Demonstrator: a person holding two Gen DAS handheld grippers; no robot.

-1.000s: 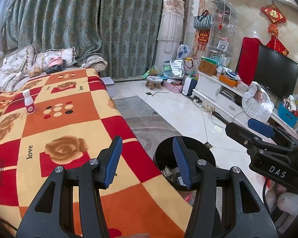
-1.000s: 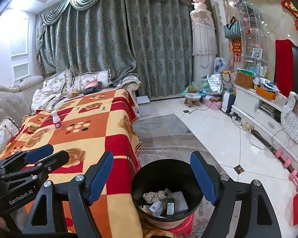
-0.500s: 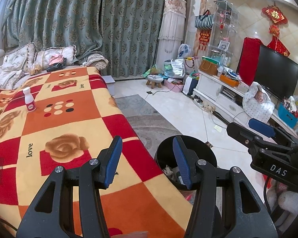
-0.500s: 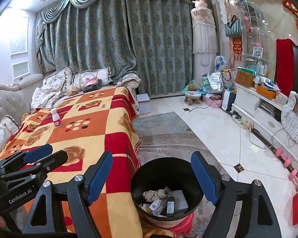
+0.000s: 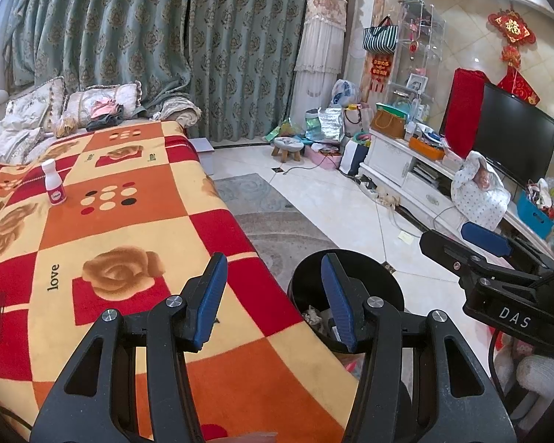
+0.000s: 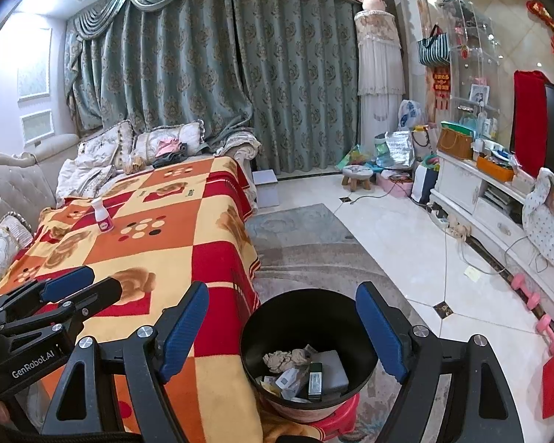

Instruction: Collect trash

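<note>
While both grippers hang above the blanket's near edge, one black bin stands on the floor beside the sofa, seated on a red stool. Bin contents — crumpled tissue, a grey flat box, a dark green carton, small paper packets; exact count of scraps cannot be told. One white bottle with a pink label stands upright on the checked blanket, well ahead and left of both sets of fingers, touching neither. Left gripper: fingers apart, nothing between them. Right gripper: fingers wide apart, empty — bin mouth lies directly beyond the gap.
</note>
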